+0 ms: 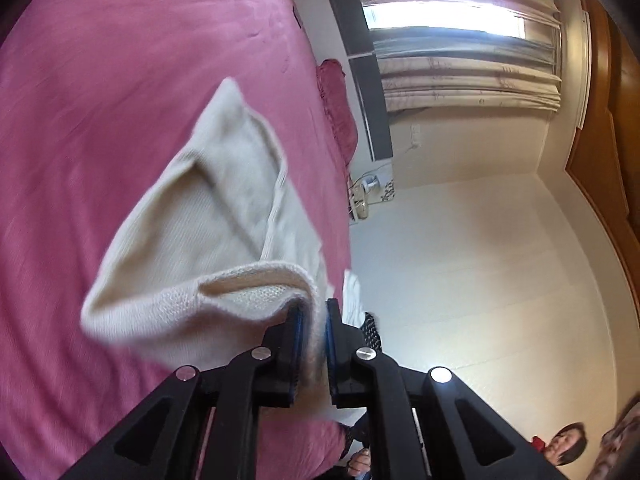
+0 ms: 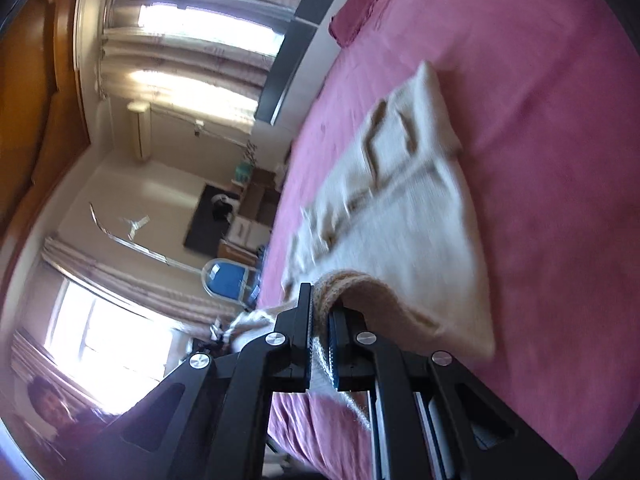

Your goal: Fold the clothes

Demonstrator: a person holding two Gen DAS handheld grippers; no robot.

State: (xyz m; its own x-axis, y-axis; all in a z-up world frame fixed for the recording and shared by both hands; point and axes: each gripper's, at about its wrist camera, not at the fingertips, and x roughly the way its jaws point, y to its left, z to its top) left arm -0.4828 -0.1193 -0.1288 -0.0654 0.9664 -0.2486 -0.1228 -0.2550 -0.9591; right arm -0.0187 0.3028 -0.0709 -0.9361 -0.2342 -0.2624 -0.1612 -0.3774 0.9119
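My left gripper (image 1: pixel 314 312) pinches one edge of the cream sweater (image 1: pixel 208 216), and my right gripper (image 2: pixel 320 312) pinches another. I lift both edges together so the sweater can bend over itself on the pink bed (image 1: pixel 100 80).

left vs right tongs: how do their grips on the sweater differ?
Left tongs pinch a thick cream folded edge; right tongs pinch a tan ribbed edge. The sweater looks plain beyond the left tongs, patterned beyond the right tongs. Both are shut on it above the pink bedspread.
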